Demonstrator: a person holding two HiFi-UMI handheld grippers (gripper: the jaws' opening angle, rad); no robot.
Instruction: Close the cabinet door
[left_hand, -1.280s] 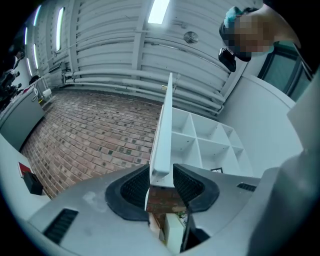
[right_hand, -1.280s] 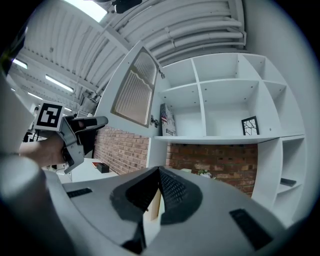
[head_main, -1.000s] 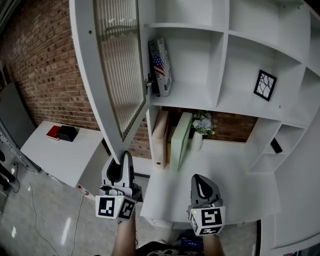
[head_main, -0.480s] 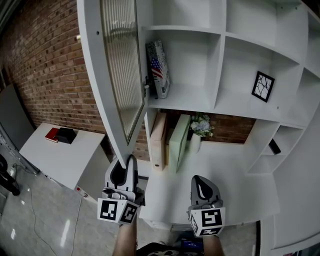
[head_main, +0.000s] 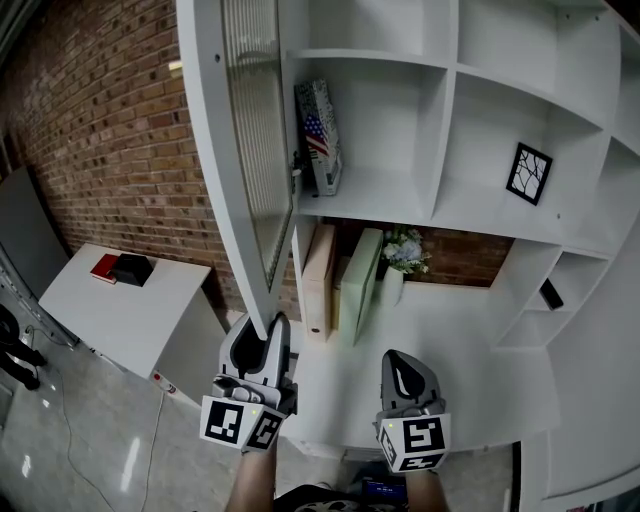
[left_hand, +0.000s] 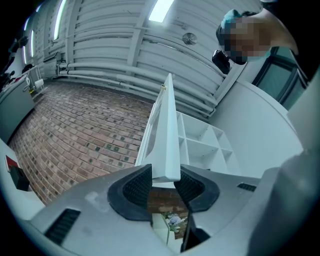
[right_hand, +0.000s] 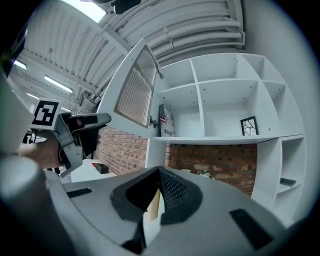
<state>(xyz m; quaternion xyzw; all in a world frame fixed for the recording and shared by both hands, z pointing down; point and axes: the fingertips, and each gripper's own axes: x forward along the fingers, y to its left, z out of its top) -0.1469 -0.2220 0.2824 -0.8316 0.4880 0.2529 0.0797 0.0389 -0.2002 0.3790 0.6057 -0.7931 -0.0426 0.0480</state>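
Half the swing remains, we judge — the white ribbed-glass cabinet door (head_main: 250, 150) juts from the white open-shelf cabinet (head_main: 440, 120)'s left side. Left hand-held gripper (head_main: 268, 322) pinches its lower corner, jaws just widening; right hand-held gripper (head_main: 405, 360) is pressed together, empty.

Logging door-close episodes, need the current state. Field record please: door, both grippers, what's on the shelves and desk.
door: white cabinet door with ribbed glass panel, swung open
left gripper: door's lower edge between its jaws, which have just been opening; pad contact unclear
right gripper: jaws together, nothing held
shelf items: flag-print box; black-framed picture
white desk: beige binder, pale green binder, small flower bunch
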